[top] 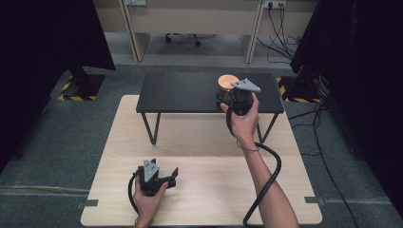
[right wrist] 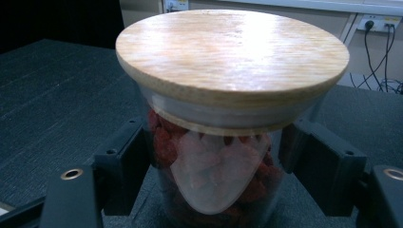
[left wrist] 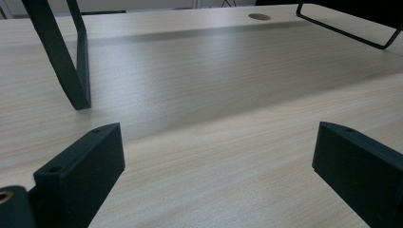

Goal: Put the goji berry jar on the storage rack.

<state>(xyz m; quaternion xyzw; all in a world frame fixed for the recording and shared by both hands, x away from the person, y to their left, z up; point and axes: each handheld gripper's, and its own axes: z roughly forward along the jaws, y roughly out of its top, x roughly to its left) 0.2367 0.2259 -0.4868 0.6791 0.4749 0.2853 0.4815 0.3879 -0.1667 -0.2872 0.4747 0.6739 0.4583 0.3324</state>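
Note:
A glass jar [top: 228, 81] with a round wooden lid [right wrist: 233, 57] stands on the right part of a low black shelf [top: 185, 92]. It holds red pieces and a pale scoop-shaped thing. My right gripper [top: 223, 98] reaches it from the near side; in the right gripper view its jaws press on both sides of the glass below the lid, so the right gripper [right wrist: 214, 152] is shut on the jar. My left gripper [top: 174, 177] lies low on the light wooden table [top: 214, 190] near its front edge. The left gripper [left wrist: 218, 152] stands open, with bare wood between its jaws.
The black shelf stands on thin metal legs [left wrist: 71, 61] at the back of the table. The right gripper's thick cable [top: 268, 185] curves over the table's right side. Black curtains [top: 43, 38], a desk and floor cables [top: 280, 33] lie beyond.

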